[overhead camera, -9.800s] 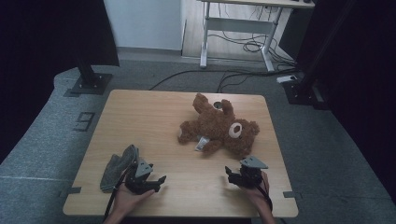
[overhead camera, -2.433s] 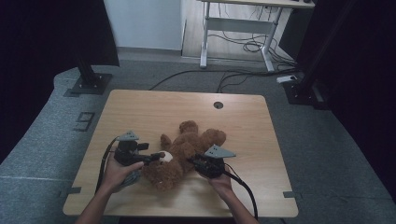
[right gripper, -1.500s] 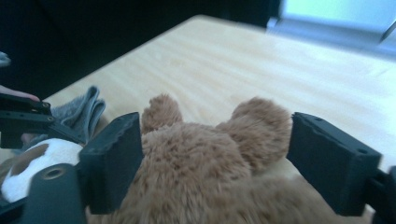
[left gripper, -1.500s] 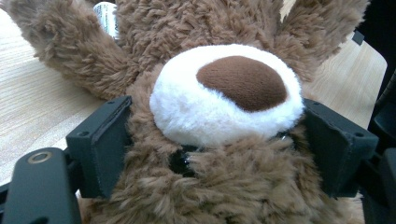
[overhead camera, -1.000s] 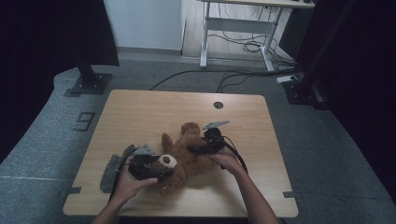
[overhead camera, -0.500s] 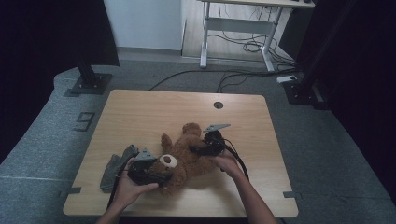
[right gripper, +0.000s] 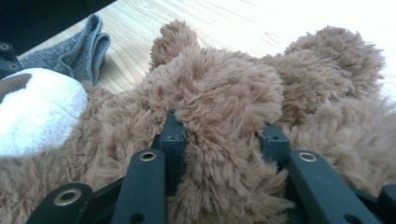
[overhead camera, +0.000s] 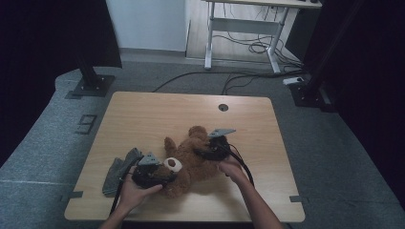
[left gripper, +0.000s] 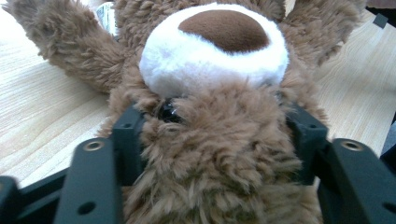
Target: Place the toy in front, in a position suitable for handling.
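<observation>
Brown teddy bear [overhead camera: 191, 160] lying near the front middle of the wooden table [overhead camera: 143, 114], white snout up. Left gripper [left gripper: 212, 140] clamped on the bear's head just below the snout, jaws just been closing, fur squeezed between both. Right gripper [right gripper: 224, 135] pinching a furry limb, jaws also just been closing on it. Grey cloth [overhead camera: 117, 169] just beside the bear, by the left hand [overhead camera: 136, 191].
</observation>
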A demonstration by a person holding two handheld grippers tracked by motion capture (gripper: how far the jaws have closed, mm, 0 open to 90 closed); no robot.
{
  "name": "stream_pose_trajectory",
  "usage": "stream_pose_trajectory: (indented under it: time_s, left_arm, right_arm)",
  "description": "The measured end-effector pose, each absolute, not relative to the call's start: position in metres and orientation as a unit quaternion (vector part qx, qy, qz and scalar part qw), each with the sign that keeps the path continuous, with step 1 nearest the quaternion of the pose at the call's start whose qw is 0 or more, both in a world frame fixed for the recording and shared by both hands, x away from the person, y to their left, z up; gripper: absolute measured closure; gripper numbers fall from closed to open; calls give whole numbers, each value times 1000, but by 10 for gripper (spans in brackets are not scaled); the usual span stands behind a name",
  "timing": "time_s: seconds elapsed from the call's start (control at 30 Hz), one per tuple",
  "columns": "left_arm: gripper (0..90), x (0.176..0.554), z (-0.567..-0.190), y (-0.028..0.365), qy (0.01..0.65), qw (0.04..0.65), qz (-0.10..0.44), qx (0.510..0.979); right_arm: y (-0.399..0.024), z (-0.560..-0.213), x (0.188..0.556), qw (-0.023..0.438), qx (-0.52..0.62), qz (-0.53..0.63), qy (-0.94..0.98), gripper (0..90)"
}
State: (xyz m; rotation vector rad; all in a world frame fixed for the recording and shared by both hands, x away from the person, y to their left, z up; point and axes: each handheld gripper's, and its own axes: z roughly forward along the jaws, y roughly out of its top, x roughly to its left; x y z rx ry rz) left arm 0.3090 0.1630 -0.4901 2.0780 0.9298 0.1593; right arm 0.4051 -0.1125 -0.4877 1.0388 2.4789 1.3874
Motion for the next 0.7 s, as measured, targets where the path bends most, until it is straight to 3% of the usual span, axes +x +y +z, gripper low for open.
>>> stream_pose_trajectory:
  time_s: [0.13, 0.7]
  left_arm:
    - [445, 308, -489, 164, 366, 421, 62, 828]
    - [464, 320, -456, 162, 317, 427, 77, 843]
  right_arm:
    - [-114, -486, 403, 63, 340, 465, 815, 654]
    - [-132, -468, 391, 97, 341, 517, 779, 686]
